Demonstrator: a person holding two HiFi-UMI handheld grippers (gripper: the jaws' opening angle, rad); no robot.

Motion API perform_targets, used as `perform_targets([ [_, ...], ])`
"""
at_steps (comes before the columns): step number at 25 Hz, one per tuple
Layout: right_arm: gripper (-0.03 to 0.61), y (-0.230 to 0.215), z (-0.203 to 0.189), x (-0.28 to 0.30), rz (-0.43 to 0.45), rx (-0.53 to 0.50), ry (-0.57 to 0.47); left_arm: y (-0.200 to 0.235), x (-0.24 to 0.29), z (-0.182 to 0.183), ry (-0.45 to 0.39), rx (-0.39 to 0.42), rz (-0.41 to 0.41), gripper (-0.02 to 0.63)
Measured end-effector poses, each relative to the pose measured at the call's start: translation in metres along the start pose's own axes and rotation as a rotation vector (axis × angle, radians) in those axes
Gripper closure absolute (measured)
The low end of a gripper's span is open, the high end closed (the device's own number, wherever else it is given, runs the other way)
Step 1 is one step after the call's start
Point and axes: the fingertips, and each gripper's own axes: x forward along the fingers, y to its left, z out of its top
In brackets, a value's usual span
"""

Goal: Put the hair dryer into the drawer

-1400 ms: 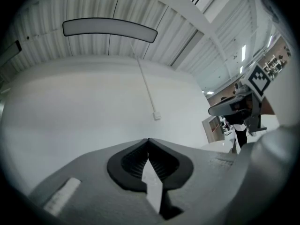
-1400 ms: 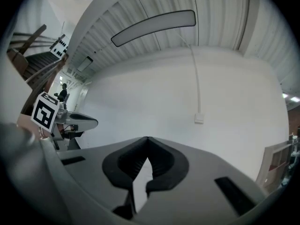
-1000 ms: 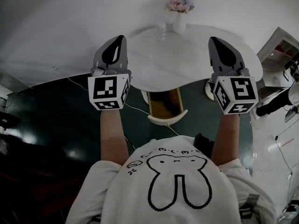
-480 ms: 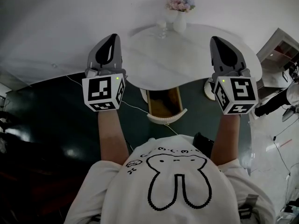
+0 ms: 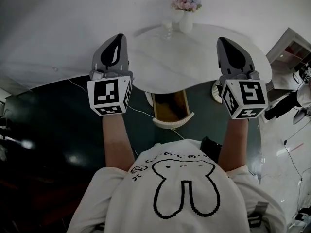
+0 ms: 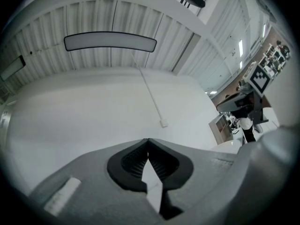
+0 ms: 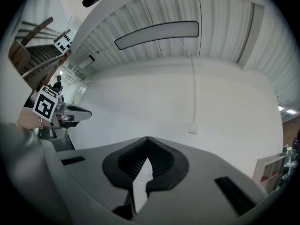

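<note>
The drawer [image 5: 170,107] stands pulled well out from under the near edge of the round white table [image 5: 194,57], open toward the person and level above the dark green floor [image 5: 58,125]. Its inside is a brown, wood-like box whose bottom shows bare. Its near end is closed by 1 pale front panel [image 5: 174,123] that curves outward, and only the head view shows it.

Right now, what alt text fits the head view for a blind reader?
A person holds the left gripper and the right gripper, both shut and empty, raised before a white table. A drawer stands open under its near edge; a vase of flowers stands at its far edge.
</note>
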Motion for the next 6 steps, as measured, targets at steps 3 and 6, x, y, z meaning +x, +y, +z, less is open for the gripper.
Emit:
perform_targets([
  [3,0.580,0.0016,-0.0002,-0.0002,-0.006,0.008,-0.008,0.0002,-0.0003,0.0006,-0.009,-0.008,0.005,0.600],
  [6,0.580,0.0035,-0.0004,-0.0002,-0.005,0.021,-0.017,0.0002,0.0002,0.0012,-0.016,-0.016,0.007,0.600],
])
